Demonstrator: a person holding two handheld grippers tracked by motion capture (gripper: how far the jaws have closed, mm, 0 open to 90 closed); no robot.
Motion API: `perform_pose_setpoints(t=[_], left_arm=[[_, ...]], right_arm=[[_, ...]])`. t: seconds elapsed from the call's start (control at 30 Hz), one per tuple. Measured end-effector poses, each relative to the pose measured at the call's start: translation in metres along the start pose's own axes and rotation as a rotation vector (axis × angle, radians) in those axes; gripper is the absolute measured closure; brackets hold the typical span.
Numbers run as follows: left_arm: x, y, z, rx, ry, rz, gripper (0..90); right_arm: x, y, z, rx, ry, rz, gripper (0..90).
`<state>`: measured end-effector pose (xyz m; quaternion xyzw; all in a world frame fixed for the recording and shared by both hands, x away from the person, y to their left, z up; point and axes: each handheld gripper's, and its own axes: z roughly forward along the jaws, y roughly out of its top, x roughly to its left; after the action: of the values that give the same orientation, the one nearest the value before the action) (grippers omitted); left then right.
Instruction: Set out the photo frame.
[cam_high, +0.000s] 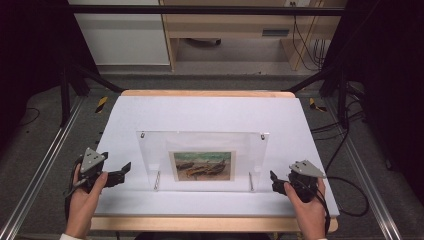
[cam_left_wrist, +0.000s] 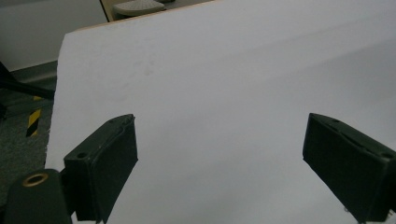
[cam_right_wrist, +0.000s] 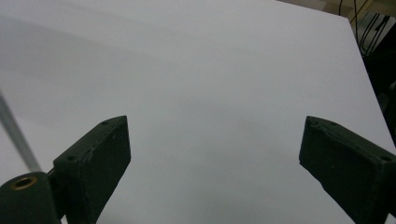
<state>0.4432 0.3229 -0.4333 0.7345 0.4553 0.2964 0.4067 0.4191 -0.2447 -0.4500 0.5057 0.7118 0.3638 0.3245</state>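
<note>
A clear acrylic frame (cam_high: 202, 160) with a small painting (cam_high: 203, 165) is seen standing upright near the front edge of the white surface (cam_high: 210, 112), midway between its sides. The left gripper (cam_high: 121, 171) and right gripper (cam_high: 273, 178) are held just off its ends, apparently not touching. Both jaws are spread apart, nothing between.

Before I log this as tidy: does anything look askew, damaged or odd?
Nothing stands out. The clear picture frame stands upright and square on the white table, its print centred; both tools sit open beside it.
</note>
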Motion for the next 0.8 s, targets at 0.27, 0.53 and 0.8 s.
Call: perform_pose_setpoints(t=[0.27,0.53,0.8], left_arm=[[0.003,0.015,0.019,0.003,-0.022,0.015,9.6],[0.006,0.021,0.036,0.026,-0.035,0.018,9.6],[0.006,0.024,0.053,0.036,-0.033,-0.008,9.6]], right_arm=[[-0.01,0.023,0.018,0.012,-0.001,0.02,10.3],[-0.014,0.033,0.034,0.024,0.004,0.041,10.3],[-0.018,0.037,0.049,0.042,0.006,0.057,10.0]])
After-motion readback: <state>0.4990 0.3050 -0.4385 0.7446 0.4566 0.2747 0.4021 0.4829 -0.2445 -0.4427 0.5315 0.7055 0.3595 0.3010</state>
